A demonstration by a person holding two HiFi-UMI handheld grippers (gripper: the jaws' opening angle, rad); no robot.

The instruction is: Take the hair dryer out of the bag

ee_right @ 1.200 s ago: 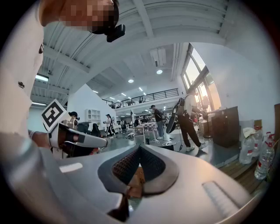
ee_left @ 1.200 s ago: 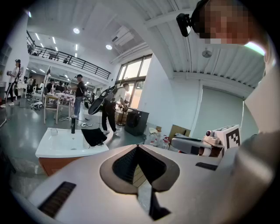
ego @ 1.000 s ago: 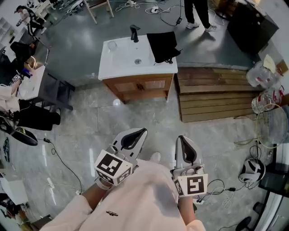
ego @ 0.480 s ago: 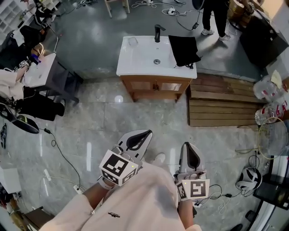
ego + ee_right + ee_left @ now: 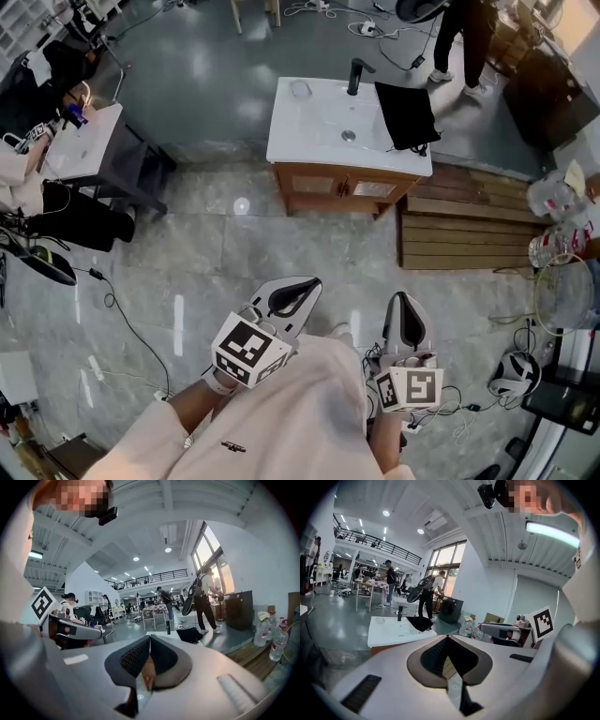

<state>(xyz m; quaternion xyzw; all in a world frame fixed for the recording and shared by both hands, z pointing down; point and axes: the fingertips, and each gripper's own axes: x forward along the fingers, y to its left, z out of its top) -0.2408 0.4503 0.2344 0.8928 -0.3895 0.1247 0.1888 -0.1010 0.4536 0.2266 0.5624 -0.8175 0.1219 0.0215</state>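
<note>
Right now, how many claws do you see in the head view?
2. The left claw is low in the view, above the floor, shut and empty. The right claw is beside it, to its right, also shut. None seems hidden.

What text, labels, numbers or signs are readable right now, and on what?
No legible words or numbers anywhere.
Shirt print: too small to read.
Bottle labels: blurred.
Cubes on left tool and right tool: square marker patterns only, no text.
</note>
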